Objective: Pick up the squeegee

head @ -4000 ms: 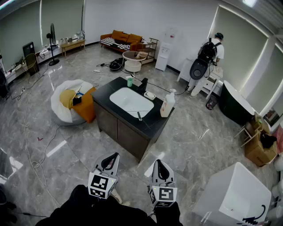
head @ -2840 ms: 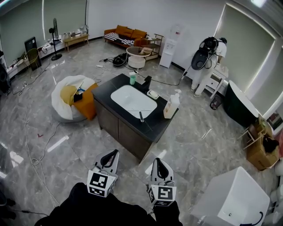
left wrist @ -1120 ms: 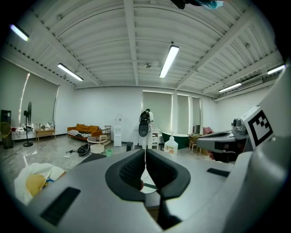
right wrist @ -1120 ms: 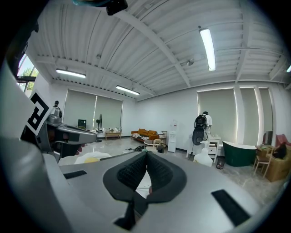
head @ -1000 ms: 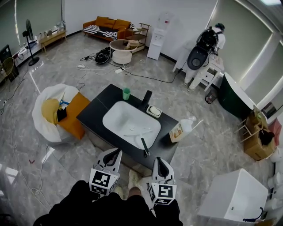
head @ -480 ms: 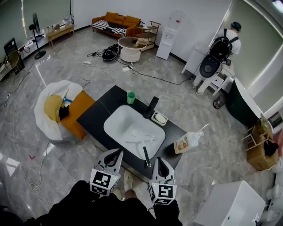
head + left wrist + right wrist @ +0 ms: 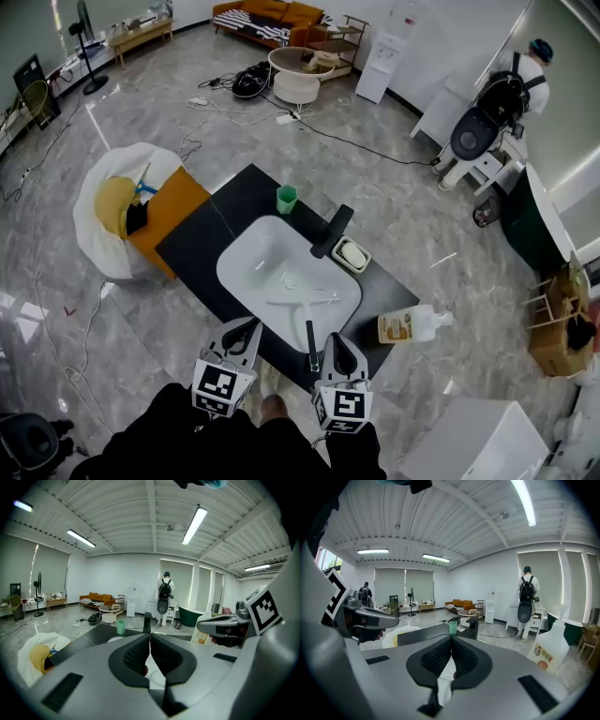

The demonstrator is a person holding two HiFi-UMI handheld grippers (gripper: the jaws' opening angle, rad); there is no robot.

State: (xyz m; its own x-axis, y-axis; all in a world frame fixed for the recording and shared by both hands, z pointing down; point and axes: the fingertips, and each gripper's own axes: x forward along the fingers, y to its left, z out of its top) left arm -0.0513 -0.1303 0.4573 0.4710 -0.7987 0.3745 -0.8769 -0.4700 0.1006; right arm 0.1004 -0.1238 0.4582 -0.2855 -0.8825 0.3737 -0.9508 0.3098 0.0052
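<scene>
black counter (image 7: 197,239), white sink (image 7: 267,267) inset: green cup (image 7: 286,199), soap dish (image 7: 352,255), tipped bottle (image 7: 412,325), squeegee (image 7: 310,339) on top

Looking down on a black counter (image 7: 192,242) holding a white basin (image 7: 246,274); standing behind the basin, a black tap (image 7: 334,231), with a green cup (image 7: 287,199) to its left and a soap dish (image 7: 352,255) just beside it on the right; sitting at the counter's right end, a pump bottle (image 7: 411,325); touching the counter's left side, an orange box (image 7: 169,208) against a white beanbag (image 7: 98,234); standing well apart by the wall, a person (image 7: 514,89) wearing a backpack; trailing across the grey floor (image 7: 141,122), a cable (image 7: 323,128); waiting at the far end, a sofa (image 7: 272,11) and a round table (image 7: 300,80).
</scene>
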